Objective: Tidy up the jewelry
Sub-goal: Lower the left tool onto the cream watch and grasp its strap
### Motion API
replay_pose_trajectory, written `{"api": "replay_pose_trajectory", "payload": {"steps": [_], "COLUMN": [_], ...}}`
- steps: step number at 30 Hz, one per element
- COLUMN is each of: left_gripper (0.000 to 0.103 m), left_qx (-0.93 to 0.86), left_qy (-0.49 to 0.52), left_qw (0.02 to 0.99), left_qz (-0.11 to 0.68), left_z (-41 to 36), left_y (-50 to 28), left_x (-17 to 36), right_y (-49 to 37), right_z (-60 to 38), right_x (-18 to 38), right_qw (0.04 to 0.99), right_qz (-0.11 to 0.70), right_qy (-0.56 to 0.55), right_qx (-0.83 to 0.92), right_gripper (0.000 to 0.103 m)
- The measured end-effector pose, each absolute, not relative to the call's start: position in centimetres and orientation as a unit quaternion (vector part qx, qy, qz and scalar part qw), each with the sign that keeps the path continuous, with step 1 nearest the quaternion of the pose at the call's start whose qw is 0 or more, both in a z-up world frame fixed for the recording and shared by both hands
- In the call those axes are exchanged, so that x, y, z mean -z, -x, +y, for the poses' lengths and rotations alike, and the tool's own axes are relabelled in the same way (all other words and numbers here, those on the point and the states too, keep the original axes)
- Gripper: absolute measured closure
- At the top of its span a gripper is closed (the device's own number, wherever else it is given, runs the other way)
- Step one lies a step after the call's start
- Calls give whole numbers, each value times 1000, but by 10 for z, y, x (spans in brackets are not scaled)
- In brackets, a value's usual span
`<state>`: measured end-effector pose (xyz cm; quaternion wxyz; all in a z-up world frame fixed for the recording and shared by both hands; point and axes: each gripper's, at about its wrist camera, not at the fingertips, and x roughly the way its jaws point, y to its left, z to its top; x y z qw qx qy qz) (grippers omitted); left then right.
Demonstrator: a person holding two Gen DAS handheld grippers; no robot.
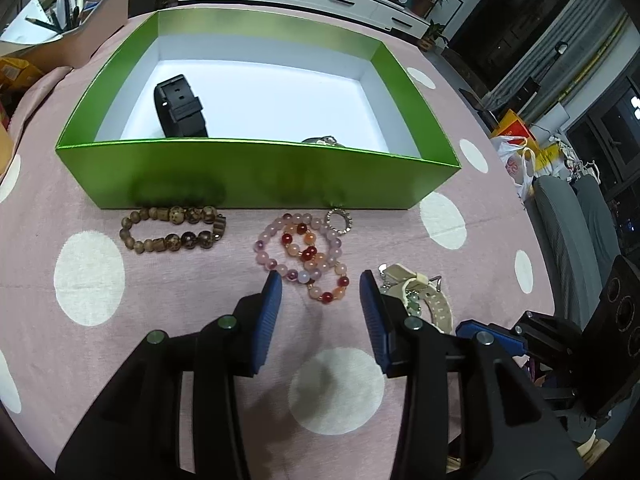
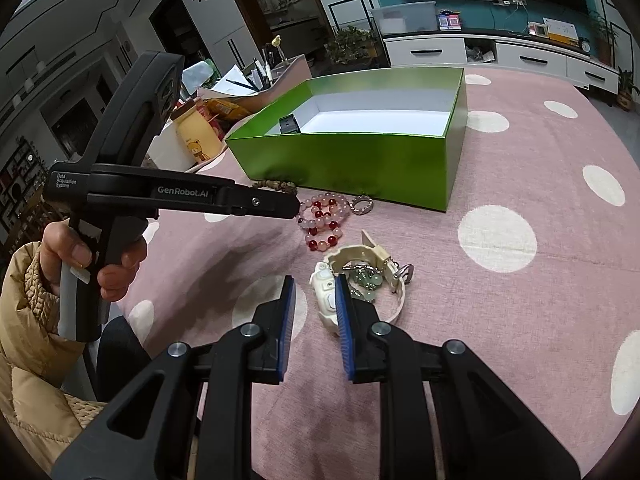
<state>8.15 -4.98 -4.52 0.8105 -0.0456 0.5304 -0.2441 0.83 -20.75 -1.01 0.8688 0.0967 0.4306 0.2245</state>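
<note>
A green box (image 1: 256,172) with a white floor holds a black watch (image 1: 180,108) and a small metal piece (image 1: 324,141) by its near wall. In front of it on the pink dotted cloth lie a brown wooden bead bracelet (image 1: 172,228), pink and red bead bracelets (image 1: 308,256), a sparkly ring (image 1: 339,221) and a cream watch (image 2: 352,280) with a green pendant (image 2: 366,282). My left gripper (image 1: 320,284) is open, just short of the bead bracelets. My right gripper (image 2: 315,286) is open, its fingertips around the cream watch's face, holding nothing.
The green box (image 2: 352,160) stands beyond the jewelry in the right wrist view too. A pen holder (image 1: 76,4), snack bags and a yellow bear cup (image 2: 198,136) stand at the table's left. A grey chair (image 1: 572,232) is off the right edge.
</note>
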Motion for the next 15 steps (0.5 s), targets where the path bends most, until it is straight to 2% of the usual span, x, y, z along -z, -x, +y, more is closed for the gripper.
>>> {"api": "replay_pose_trajectory", "payload": {"steps": [3,6,12,13,15], "left_gripper": [62,56,57,59,75], "left_qx": [251,270,296,294,290], "left_qy": [39,25,-10,-14,-18], "left_qw": [809,797,773,771,765], "left_qz": [531,539,562,564,574], "left_z": [-55,-71,-108,-112,-117], "left_y": [-79,-75,-73,-74,-77], "left_x": [46,50,64,66,69], "right_y": [-10,-10,-4,-3,-1], "right_z": [-210,-213,-231,-235,-240], "right_x": [11,9,8,7,7], "right_qw": [869,873,880,881,883], "right_qz": [431,430,423,422,419], "right_qy": [-98,-93,-103,-106,-110], "right_qx": [-221,-213,-189,-185,-179], "right_gripper": [83,83,83,83,83]}}
